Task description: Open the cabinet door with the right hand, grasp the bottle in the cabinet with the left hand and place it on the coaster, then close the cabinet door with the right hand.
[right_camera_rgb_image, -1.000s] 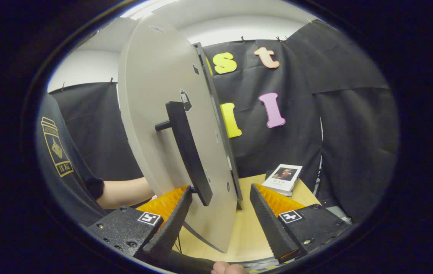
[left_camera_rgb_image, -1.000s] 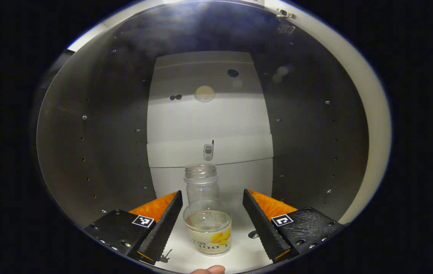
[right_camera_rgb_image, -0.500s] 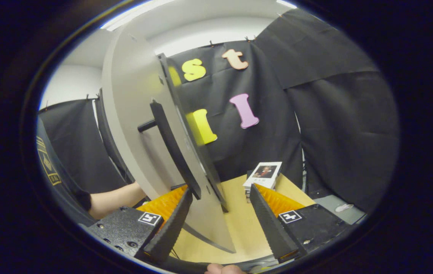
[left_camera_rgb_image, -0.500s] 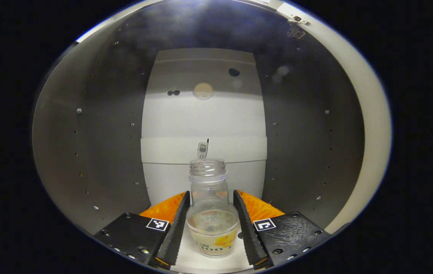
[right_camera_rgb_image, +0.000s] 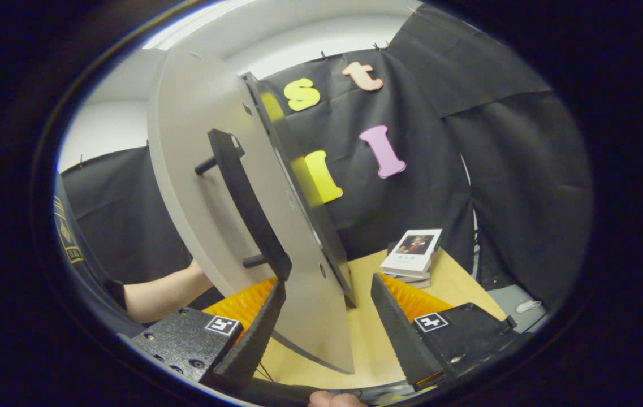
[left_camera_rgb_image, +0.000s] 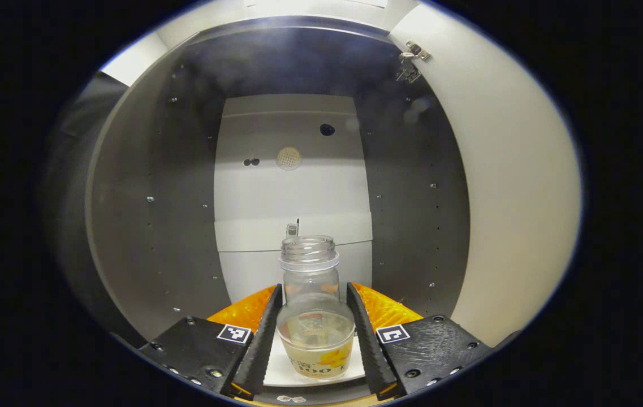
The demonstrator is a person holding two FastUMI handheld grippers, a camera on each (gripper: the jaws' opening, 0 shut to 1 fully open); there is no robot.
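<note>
A clear, capless bottle (left_camera_rgb_image: 314, 322) with a yellow-printed label and a little liquid stands upright between my left gripper's fingers. My left gripper (left_camera_rgb_image: 314, 287) is shut on the bottle's body, at the front edge of the cabinet's white floor (left_camera_rgb_image: 281, 370). The grey cabinet (left_camera_rgb_image: 157, 215) is open ahead. In the right gripper view the open cabinet door (right_camera_rgb_image: 202, 186) stands edge-on, with its black bar handle (right_camera_rgb_image: 245, 203) facing left. My right gripper (right_camera_rgb_image: 328, 281) is open. The door's lower edge lies between the fingers, and the left fingertip (right_camera_rgb_image: 276, 297) is just under the handle's lower end.
The open door's inner face (left_camera_rgb_image: 513, 198) with its hinge (left_camera_rgb_image: 410, 59) runs along the right of the left gripper view. A stack of books (right_camera_rgb_image: 414, 254) lies on the wooden table (right_camera_rgb_image: 366, 345) behind the door. A person's forearm (right_camera_rgb_image: 157, 291) reaches in at the left.
My left gripper shut on the bottle, then drew back with it toward the cabinet's front edge. The right gripper stayed open at the door, and its view shifted a little.
</note>
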